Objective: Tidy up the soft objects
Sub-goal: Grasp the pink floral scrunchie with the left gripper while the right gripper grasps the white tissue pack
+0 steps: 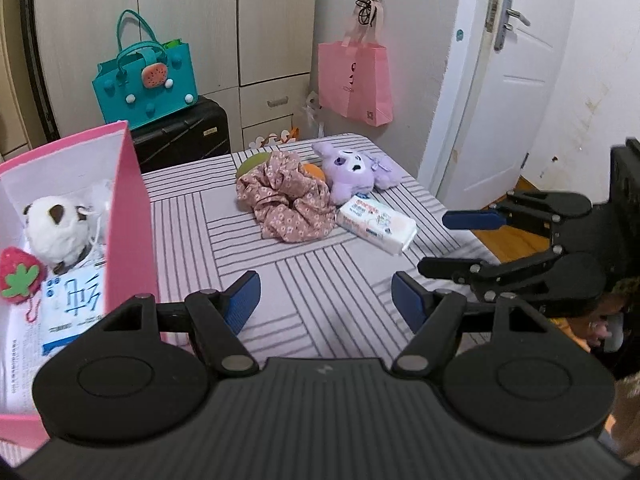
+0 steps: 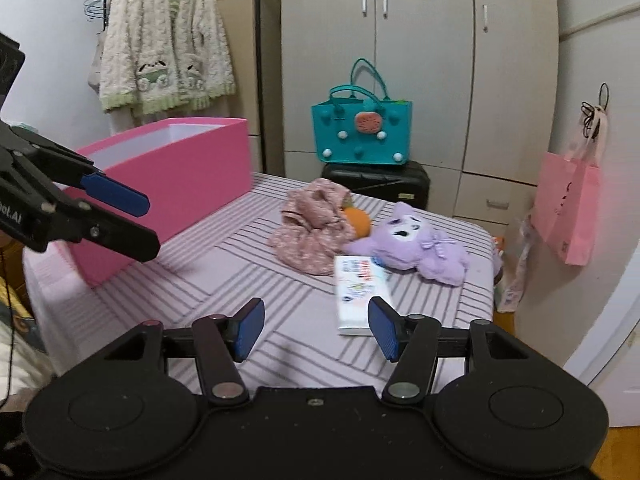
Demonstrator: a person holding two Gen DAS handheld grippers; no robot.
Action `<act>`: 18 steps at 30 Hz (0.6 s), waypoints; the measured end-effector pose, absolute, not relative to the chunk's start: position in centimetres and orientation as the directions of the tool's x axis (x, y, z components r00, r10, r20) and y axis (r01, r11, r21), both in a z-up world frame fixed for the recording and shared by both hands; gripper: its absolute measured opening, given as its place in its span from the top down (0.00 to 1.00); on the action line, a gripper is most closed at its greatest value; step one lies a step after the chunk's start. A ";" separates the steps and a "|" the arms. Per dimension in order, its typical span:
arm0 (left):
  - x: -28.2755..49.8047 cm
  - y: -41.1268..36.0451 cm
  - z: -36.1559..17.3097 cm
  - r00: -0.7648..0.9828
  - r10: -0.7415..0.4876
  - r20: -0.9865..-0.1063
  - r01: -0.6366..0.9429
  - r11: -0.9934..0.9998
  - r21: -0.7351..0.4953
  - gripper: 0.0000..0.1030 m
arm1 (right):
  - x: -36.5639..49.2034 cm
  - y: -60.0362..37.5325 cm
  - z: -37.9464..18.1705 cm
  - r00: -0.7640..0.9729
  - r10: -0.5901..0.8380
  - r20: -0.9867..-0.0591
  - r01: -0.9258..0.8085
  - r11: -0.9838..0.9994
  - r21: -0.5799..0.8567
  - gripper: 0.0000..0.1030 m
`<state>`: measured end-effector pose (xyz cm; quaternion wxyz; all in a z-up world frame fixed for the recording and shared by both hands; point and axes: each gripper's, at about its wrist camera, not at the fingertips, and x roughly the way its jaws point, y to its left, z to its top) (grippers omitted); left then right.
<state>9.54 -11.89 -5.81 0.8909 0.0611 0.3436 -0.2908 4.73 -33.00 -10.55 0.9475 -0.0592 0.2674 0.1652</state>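
Observation:
On the striped cover [image 1: 320, 280] lie a floral cloth [image 1: 288, 200], a purple plush [image 1: 352, 172], a white tissue pack [image 1: 376, 224] and an orange ball [image 1: 314, 170] half under the cloth. The pink box [image 1: 132, 208] at the left holds a white plush [image 1: 56, 228], a strawberry plush [image 1: 18, 276] and a blue-and-white pack [image 1: 76, 300]. My left gripper [image 1: 326, 300] hovers open over bare cover, short of the cloth. My right gripper [image 2: 316, 328] is open too, its right finger just in front of the tissue pack [image 2: 356, 292], with the purple plush [image 2: 408, 240] and cloth [image 2: 312, 232] beyond.
A teal handbag [image 2: 360, 132] sits on a black suitcase [image 2: 380, 184] behind the cover. A pink paper bag [image 1: 354, 80] hangs on the wall, with a white door [image 1: 512, 80] to its right. A fluffy cardigan [image 2: 164, 40] hangs behind the pink box [image 2: 180, 176].

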 end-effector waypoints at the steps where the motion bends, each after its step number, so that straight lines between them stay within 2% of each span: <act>1: 9.8 -12.1 -6.0 0.598 -0.476 -0.645 0.556 0.826 -0.094 0.31 | 4.9 -33.1 -10.8 0.806 0.277 -0.523 -0.341 0.940 -0.028 0.39; 6: 11.4 -14.2 -6.6 0.644 -0.455 -0.615 0.529 0.846 -0.073 0.31 | 5.9 -33.5 -11.9 0.827 0.274 -0.491 -0.348 0.935 -0.064 0.31; 11: 13.6 -16.2 -7.5 0.687 -0.409 -0.600 0.476 0.878 -0.054 0.31 | 7.6 -33.6 -12.6 0.813 0.258 -0.522 -0.356 0.929 -0.096 0.31; 18: 17.7 -17.7 -9.1 0.690 -0.373 -0.620 0.393 0.913 -0.113 0.30 | 10.2 -33.9 -13.1 0.794 0.266 -0.547 -0.351 0.935 -0.055 0.31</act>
